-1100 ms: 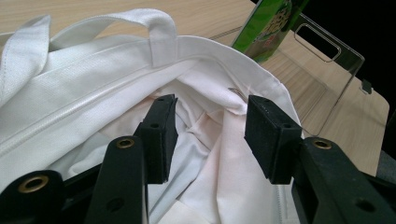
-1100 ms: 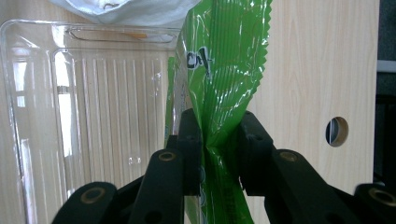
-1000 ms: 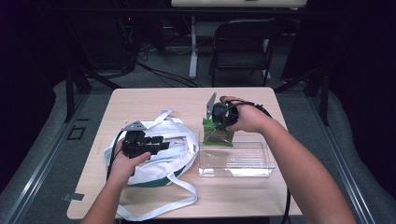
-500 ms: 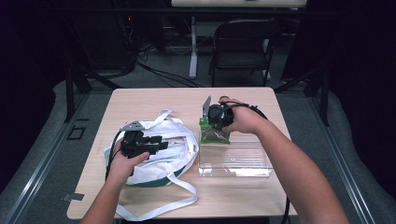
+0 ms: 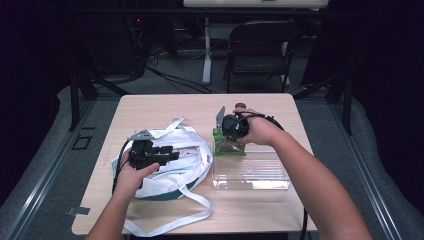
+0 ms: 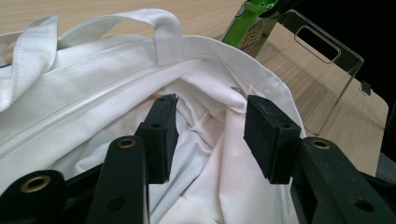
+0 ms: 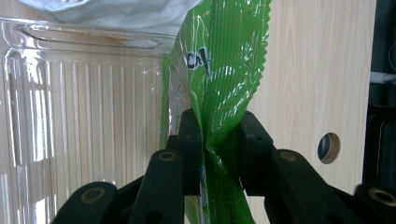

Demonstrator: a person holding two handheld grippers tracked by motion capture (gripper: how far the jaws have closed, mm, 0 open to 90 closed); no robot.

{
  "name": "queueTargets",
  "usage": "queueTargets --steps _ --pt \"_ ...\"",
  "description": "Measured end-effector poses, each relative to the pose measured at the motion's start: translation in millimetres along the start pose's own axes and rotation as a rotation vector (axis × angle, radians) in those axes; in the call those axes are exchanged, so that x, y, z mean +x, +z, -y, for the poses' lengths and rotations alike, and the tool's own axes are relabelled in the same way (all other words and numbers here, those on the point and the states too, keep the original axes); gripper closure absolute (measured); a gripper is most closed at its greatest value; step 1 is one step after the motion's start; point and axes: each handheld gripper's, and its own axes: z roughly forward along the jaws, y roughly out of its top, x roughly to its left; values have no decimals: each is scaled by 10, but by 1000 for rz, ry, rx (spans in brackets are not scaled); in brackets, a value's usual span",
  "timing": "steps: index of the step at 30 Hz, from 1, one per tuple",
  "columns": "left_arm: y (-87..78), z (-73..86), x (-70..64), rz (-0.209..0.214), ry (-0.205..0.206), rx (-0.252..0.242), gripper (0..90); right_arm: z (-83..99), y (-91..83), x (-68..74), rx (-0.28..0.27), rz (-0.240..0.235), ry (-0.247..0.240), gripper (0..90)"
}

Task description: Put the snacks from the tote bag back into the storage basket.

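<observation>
A white cloth tote bag (image 5: 185, 150) lies on the left half of the table, its long handles spread around it. My left gripper (image 5: 171, 153) rests on the bag, open, with both jaws at the bag's mouth (image 6: 210, 126) and white cloth (image 6: 205, 154) between them, ungripped. My right gripper (image 5: 228, 136) is shut on a green plastic snack packet (image 5: 227, 146), which hangs just above the left end of a clear plastic bin (image 5: 252, 172). In the right gripper view the jaws (image 7: 217, 135) pinch the crinkled green packet (image 7: 224, 60) beside the bin (image 7: 70, 116).
The wooden table (image 5: 165, 107) has bare room at the back and along the front edge. A round cable hole (image 7: 329, 148) sits near the packet. A folding chair (image 5: 260, 47) stands beyond the table. Bag straps (image 5: 165, 225) trail toward the front edge.
My right gripper has carried the green packet slightly left, toward the bag. The left gripper has stayed on the bag.
</observation>
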Motion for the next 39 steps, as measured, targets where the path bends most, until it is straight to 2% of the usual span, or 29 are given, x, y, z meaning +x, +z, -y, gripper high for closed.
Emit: queueTargets --steps 4,14,23,39 --pt "3 -1 2 -2 4 3 543 13 2 -10 -2 2 8 727" --pt "-6 3 0 -1 1 -5 543 25 -4 -31 1 32 33 574" --pt "5 8 -4 -1 -4 -3 542 36 -28 -36 -6 38 64 458" --pt "-3 12 -13 -11 -1 -4 534 63 -95 -37 -15 52 79 430"
